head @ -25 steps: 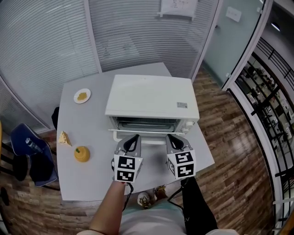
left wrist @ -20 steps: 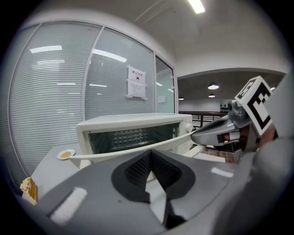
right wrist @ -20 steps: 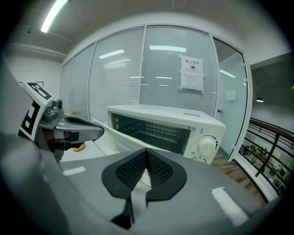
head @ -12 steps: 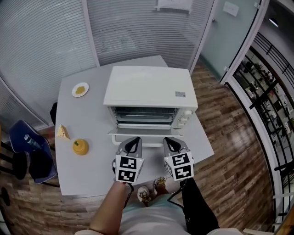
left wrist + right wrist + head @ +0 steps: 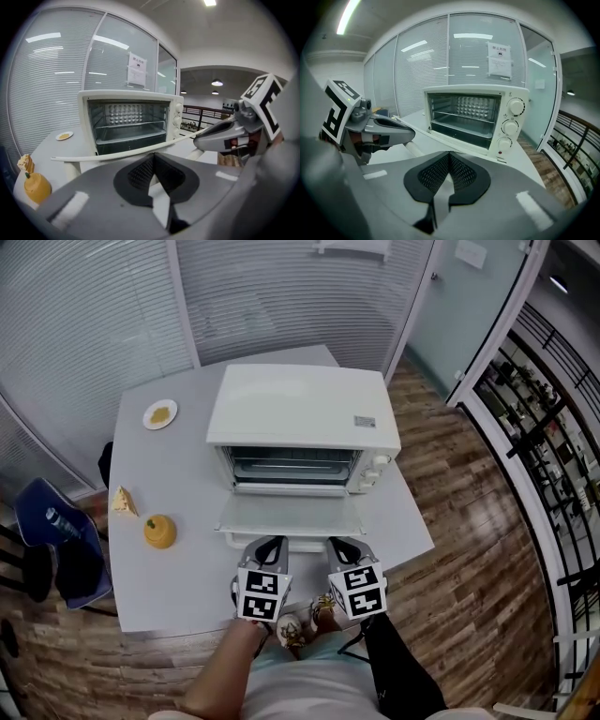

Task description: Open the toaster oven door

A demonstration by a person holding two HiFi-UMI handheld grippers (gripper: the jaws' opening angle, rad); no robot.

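- Head view, writing: small label (image 5: pixel 365 422) on top of the toaster oven (image 5: pixel 291 399), print too small to read; black-and-white square markers on the cubes of the left gripper (image 5: pixel 270 547) and right gripper (image 5: pixel 343 547). Paper sheet (image 5: pixel 499 59) on the glass partition, print illegible.
- Toaster oven: cream-white box, smooth finish, rounded corners. It stands mid-tabletop, toward the far edge. Three round knobs (image 5: pixel 509 126) run in a column at its front right. Wire rack and dimpled back wall show inside the dark cavity.
- Door (image 5: pixel 292 517): fully down, lying level toward the near edge, with a pale bar handle along its front.
- Left gripper: grey shell, ribbed black pads, jaws pressed together with nothing between; at the near edge, close to the handle.
- Right gripper: same build, jaws closed together, empty; beside the left one.
- Table (image 5: pixel 178 596): smooth grey top.
- Left side: white plate (image 5: pixel 160 414) with yellow food toward the far left corner; food wedge (image 5: pixel 123 502) at the left edge; orange rounded item (image 5: pixel 159 532) near it.
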